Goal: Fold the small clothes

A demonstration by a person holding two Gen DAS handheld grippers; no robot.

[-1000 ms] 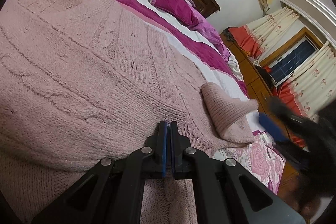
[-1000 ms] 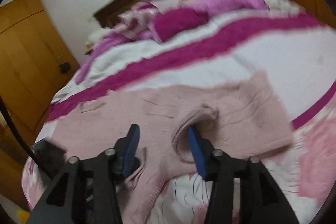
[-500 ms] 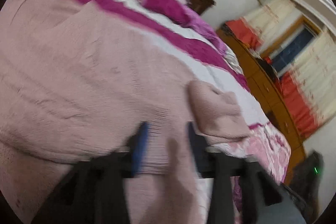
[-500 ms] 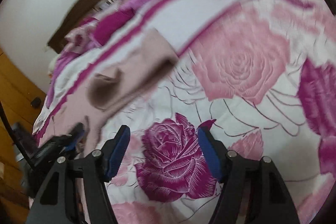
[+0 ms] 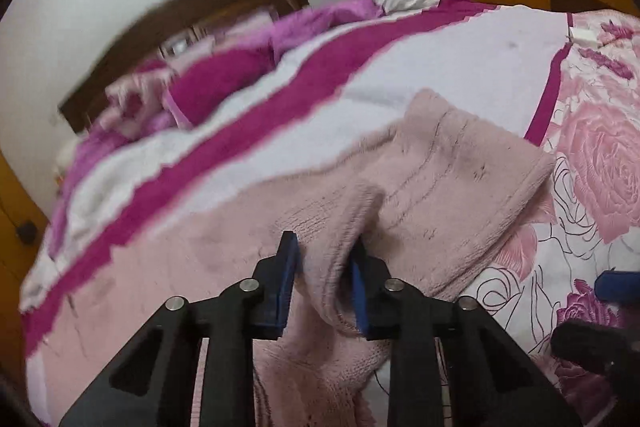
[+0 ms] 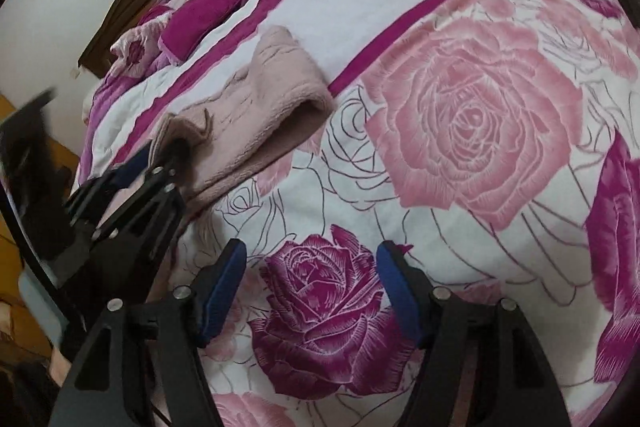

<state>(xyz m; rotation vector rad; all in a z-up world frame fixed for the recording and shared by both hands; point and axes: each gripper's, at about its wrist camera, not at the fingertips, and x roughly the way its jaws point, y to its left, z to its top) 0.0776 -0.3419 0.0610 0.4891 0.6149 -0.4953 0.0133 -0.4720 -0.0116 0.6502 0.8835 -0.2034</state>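
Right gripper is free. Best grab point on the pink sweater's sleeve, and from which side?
Grip the folded end of the sleeve, the rounded edge nearest the floral quilt. Come in low from the quilt side: that edge stands proud of the bed, with nothing in front of it. The right gripper is open over the quilt; the left gripper already straddles a ridge of the pink sweater near the sleeve's base.
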